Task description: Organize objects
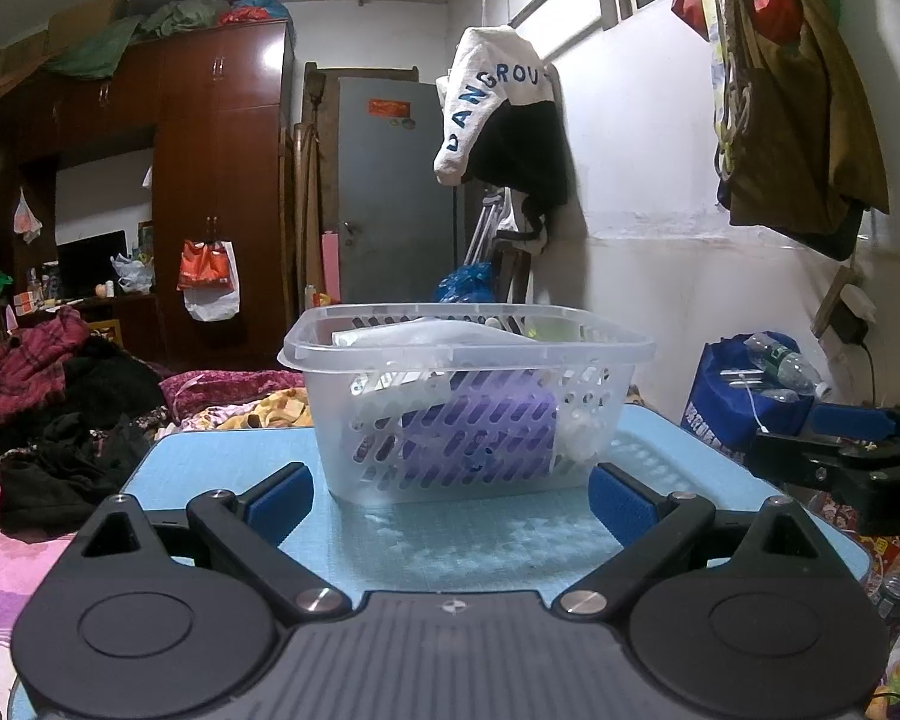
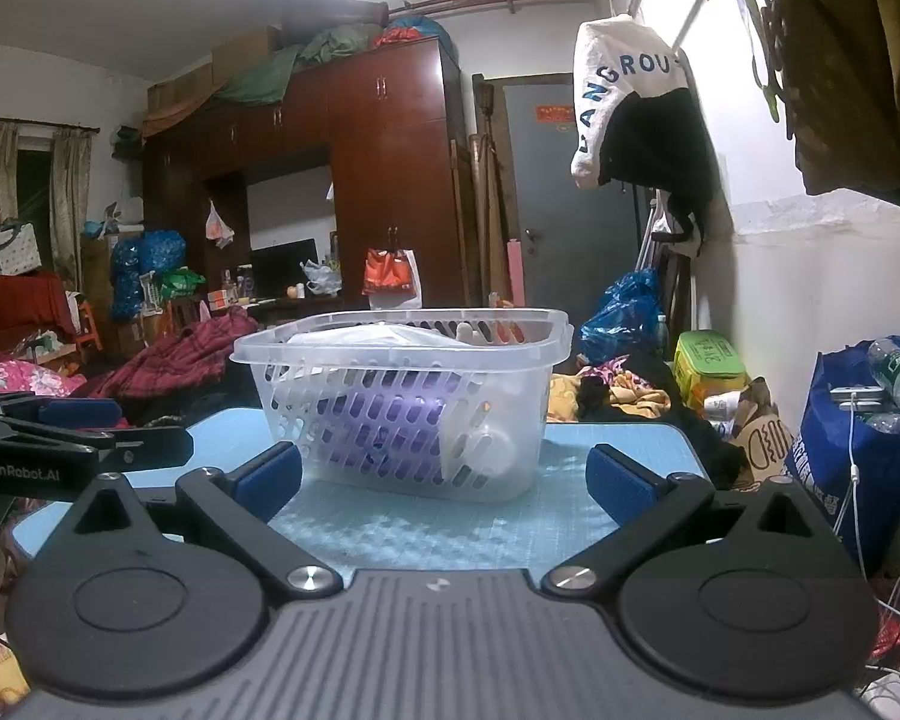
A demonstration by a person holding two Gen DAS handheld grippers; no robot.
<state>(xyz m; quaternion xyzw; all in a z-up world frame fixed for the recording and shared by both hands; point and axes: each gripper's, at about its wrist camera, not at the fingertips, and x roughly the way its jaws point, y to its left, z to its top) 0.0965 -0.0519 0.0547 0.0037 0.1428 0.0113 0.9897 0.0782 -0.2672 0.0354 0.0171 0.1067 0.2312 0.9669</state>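
A clear slotted plastic basket (image 1: 354,456) stands on a light blue table (image 1: 222,468). It holds a purple bottle (image 1: 480,438), a white packet (image 1: 414,333) and other white items. My left gripper (image 1: 450,501) is open and empty just in front of the basket. My right gripper (image 2: 444,477) is open and empty, also close in front of the basket (image 2: 522,396), with the purple bottle (image 2: 384,420) seen through its wall. Each gripper shows at the edge of the other's view, the right one (image 1: 840,450) and the left one (image 2: 78,426).
A blue bag (image 1: 744,402) with water bottles stands right of the table by the white wall. Piled clothes (image 1: 60,396) lie to the left. A dark wardrobe (image 1: 216,180) and grey door (image 1: 390,192) are behind. Jackets hang on the wall (image 1: 504,114).
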